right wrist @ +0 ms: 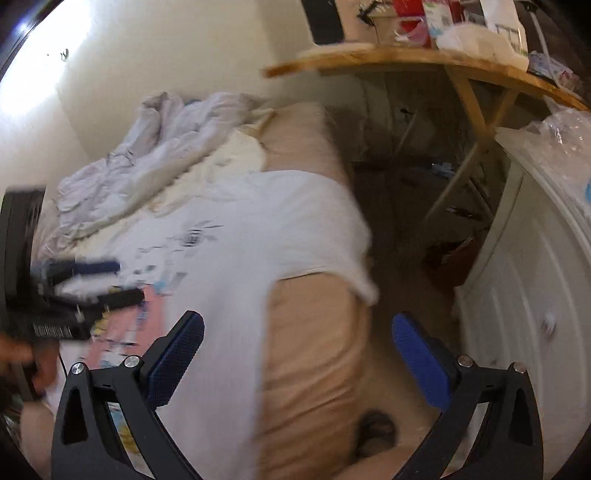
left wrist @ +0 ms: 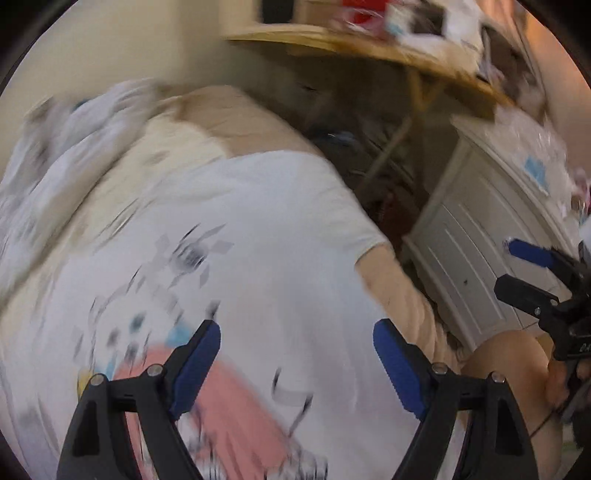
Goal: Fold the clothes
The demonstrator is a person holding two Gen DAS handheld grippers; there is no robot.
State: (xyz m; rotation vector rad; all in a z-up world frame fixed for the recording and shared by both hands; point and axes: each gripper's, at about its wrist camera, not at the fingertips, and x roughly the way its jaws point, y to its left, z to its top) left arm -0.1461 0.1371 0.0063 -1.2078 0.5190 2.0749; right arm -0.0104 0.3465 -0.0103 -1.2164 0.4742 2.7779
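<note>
Beyond the right jaws and to their upper right, a wooden counter on splayed legs carries a blurred clutter of boxes and packets, with dark floor underneath. Just right of those jaws stands a white panelled cabinet, clear plastic wrap lying on top. Below and ahead of the jaws spreads a beige bed against a cream wall.

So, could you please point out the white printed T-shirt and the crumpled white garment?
White printed T-shirt (left wrist: pixel 266 229), left wrist view, plain upper cloth.
Crumpled white garment (right wrist: pixel 147 162), right wrist view, middle folds.
</note>
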